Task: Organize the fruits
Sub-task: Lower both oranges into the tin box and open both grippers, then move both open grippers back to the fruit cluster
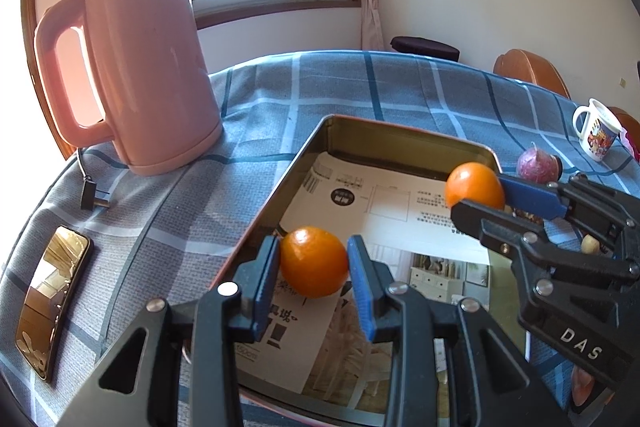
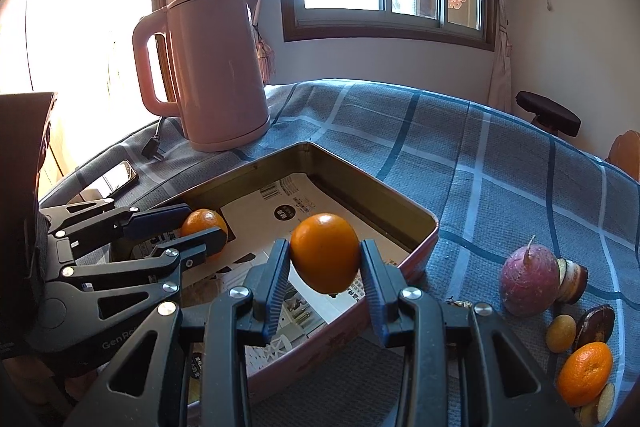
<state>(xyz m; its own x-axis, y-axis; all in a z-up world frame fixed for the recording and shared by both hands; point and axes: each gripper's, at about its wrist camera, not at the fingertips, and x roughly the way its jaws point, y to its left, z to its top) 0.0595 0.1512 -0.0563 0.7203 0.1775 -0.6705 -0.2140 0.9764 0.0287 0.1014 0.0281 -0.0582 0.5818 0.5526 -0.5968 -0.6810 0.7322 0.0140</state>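
My left gripper (image 1: 314, 261) is shut on a small orange (image 1: 314, 261), held over the near left part of a rectangular metal tin (image 1: 276, 187) lined with printed paper. My right gripper (image 2: 325, 261) is shut on a second orange (image 2: 325, 257), held over the tin's right wall (image 2: 416, 227). Each wrist view shows the other gripper too: the right one (image 1: 476, 193) with its orange (image 1: 472, 187), the left one (image 2: 204, 227) with its orange (image 2: 204, 223). On the cloth to the right lie a purple round fruit (image 2: 528, 281), another orange (image 2: 584, 371) and several small fruits and slices (image 2: 560, 333).
A pink electric kettle (image 1: 148, 67) stands behind the tin at the left, its plug (image 1: 90, 193) on the blue checked tablecloth (image 2: 500, 163). A phone (image 1: 50, 303) lies near the left table edge. A printed mug (image 1: 596, 133) stands at the far right. Chairs ring the table.
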